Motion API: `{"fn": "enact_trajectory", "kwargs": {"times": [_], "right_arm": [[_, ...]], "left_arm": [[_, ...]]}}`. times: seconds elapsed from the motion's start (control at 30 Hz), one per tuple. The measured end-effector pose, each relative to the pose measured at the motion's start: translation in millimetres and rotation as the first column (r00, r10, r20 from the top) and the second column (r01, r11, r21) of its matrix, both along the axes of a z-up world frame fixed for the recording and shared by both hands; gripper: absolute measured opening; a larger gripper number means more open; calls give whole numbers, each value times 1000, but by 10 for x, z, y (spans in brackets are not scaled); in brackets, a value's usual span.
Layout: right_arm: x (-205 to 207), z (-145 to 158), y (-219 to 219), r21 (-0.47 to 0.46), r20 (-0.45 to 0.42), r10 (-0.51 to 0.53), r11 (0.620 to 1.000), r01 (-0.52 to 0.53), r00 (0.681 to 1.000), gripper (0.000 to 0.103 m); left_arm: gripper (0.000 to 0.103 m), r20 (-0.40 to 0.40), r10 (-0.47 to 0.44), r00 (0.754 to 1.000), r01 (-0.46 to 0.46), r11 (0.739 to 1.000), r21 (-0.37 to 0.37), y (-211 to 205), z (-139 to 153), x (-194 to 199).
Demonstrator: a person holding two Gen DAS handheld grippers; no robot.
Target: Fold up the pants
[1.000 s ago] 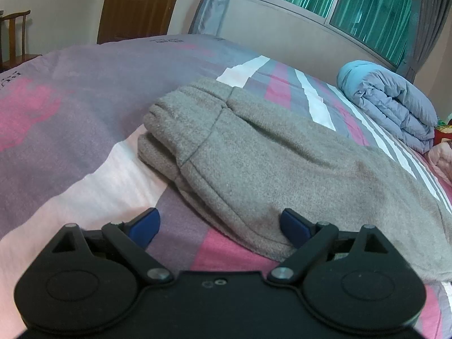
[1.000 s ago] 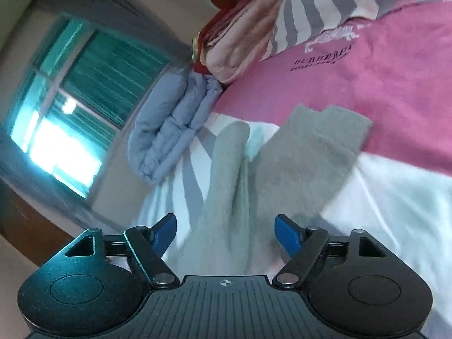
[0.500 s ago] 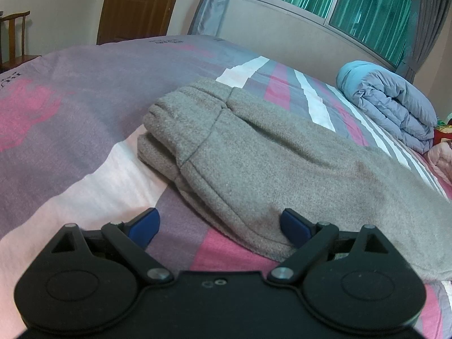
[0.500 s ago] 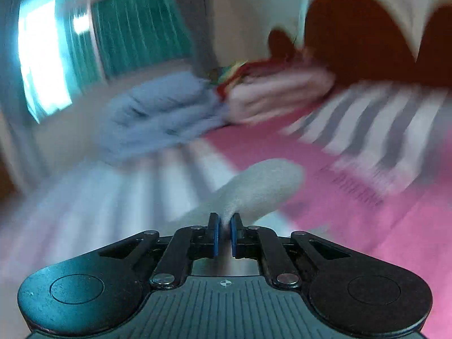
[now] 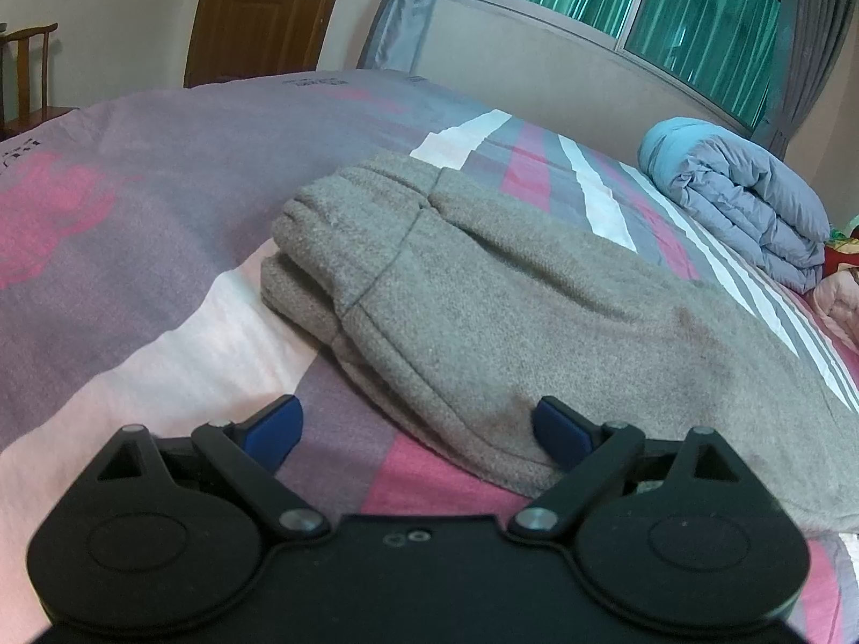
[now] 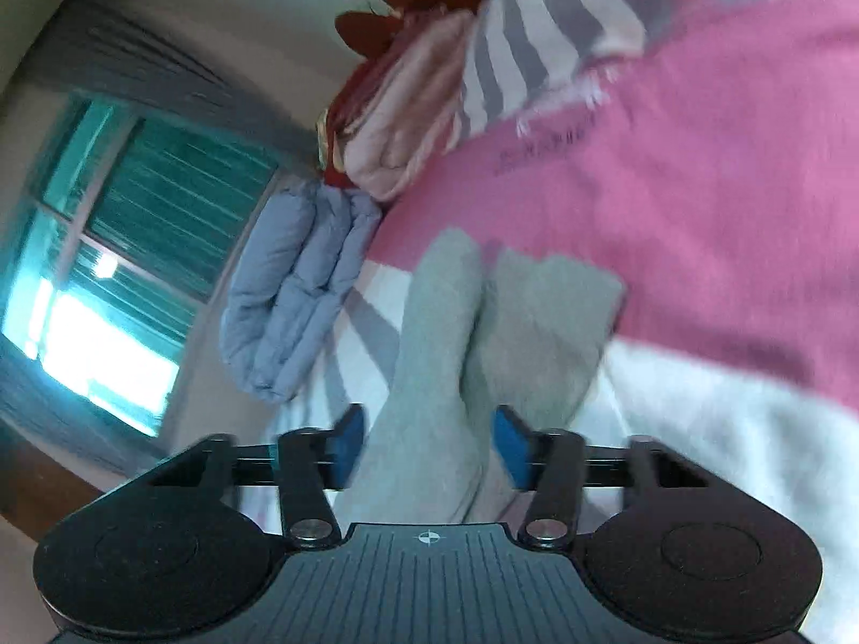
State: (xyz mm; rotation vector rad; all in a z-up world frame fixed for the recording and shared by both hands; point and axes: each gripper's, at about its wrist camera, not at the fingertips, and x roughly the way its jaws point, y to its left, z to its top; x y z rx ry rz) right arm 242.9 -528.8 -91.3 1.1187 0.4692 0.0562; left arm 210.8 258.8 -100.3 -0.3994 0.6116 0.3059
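Observation:
Grey fleece pants [image 5: 483,300] lie on the bed, folded lengthwise, waistband at the far left, legs running right. My left gripper [image 5: 419,426] is open and low over the bed at the pants' near edge; its right fingertip [image 5: 558,429] touches the cloth. In the right wrist view the two grey leg ends [image 6: 483,322] lie side by side on the pink and white cover. My right gripper [image 6: 427,440] is open, its blue pads on either side of the nearer leg, with a gap to the cloth.
A folded blue-grey quilt [image 5: 746,204] lies at the bed's far right, also in the right wrist view [image 6: 300,290]. Folded pink and red bedding [image 6: 397,123] sits beside it. A wooden door [image 5: 257,5], a chair [image 5: 27,70] and a curtained window [image 5: 671,16] stand behind the bed.
My right gripper was open, shut on a pant leg half a second ago while swinging, and now is open again around the leg. The left gripper has not moved.

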Motion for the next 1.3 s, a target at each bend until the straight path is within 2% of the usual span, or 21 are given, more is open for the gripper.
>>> {"fn": "enact_trajectory", "kwargs": {"times": [0.13, 0.2, 0.27, 0.3, 0.33, 0.37, 0.43, 0.47, 0.5, 0.53, 0.57, 0.6, 0.67, 0.73, 0.8, 0.87, 0.97, 1.03, 1.1, 1.17, 1.3], "right_arm": [[210, -210, -82, 120, -69, 74, 991, -65, 995, 40], [431, -129, -79, 20, -121, 54, 998, -52, 991, 12], [541, 93, 47, -137, -106, 47, 989, -61, 993, 11], [565, 289, 214, -303, -84, 52, 950, -76, 995, 11], [553, 419, 438, -456, -73, 58, 886, -85, 996, 11], [544, 522, 697, -608, -81, 68, 787, -103, 994, 11], [612, 497, 1121, -762, -176, 157, 604, -235, 972, 13], [620, 448, 1287, -810, -208, 194, 516, -280, 959, 19], [546, 409, 1393, -833, -192, 238, 473, -286, 952, 33], [426, 387, 1408, -826, -145, 290, 491, -277, 946, 41], [304, 363, 1332, -789, -95, 329, 551, -272, 940, 51], [249, 341, 1264, -754, -72, 334, 599, -271, 940, 56], [156, 274, 1057, -664, -48, 298, 704, -253, 953, 56], [58, 183, 772, -535, -31, 224, 819, -205, 974, 56], [5, 122, 485, -425, -23, 146, 894, -142, 989, 56], [-21, 131, 309, -352, -39, 112, 929, -118, 993, 56], [-45, 86, 181, -223, -8, 82, 971, -81, 997, 56], [-32, 39, 86, -106, -6, 57, 993, -57, 998, 56], [-26, 2, -1, 11, 10, 35, 999, -35, 999, 56], [-13, 7, -83, 86, 12, 36, 996, -37, 999, 56], [6, 5, -184, 163, -12, 27, 986, -24, 1000, 54]], "left_arm": [[88, 1, 1, 1000, -1, 1000, 2, 4, 2, -2], [88, 0, 1, 1000, -1, 1000, 1, 3, 0, -3], [88, 2, 1, 1000, -1, 1000, 1, 0, -2, -5], [88, 3, 1, 1000, -1, 1000, 2, 0, -4, -7], [88, 3, 1, 1000, -1, 1000, 3, 2, -5, -8], [88, 1, 1, 1000, -1, 1000, 3, 2, -4, -6], [88, 0, 0, 1000, 0, 1000, 4, 4, -4, -9], [88, 1, 1, 1000, -1, 1000, 3, 1, -4, -9], [88, 0, 0, 1000, 0, 1000, 3, -1, -3, -8], [88, 1, 0, 1000, 0, 1000, 3, 1, -3, -7], [88, 2, 0, 1000, 0, 1000, 4, -2, -5, -7], [88, 3, 1, 1000, -1, 1000, 4, -6, -5, -9], [88, 2, 5, 1000, -5, 1000, 10, -23, 9, -12], [88, 4, 7, 1000, -7, 998, 60, -94, 63, -30], [87, -4, 40, 999, -40, 998, 42, -148, 142, -48], [87, 7, 22, 1000, -22, 1000, 6, -301, 242, -37], [89, 2, -27, 1000, 27, 999, 31, -661, 321, 47], [93, -42, -37, 998, 38, 999, 38, -836, 236, 144], [97, -52, -24, 998, 29, 996, 89, -923, 128, 187], [97, -50, -16, 999, 21, 996, 91, -923, 109, 201], [97, -43, -23, 999, 27, 996, 90, -907, 100, 189]]}}
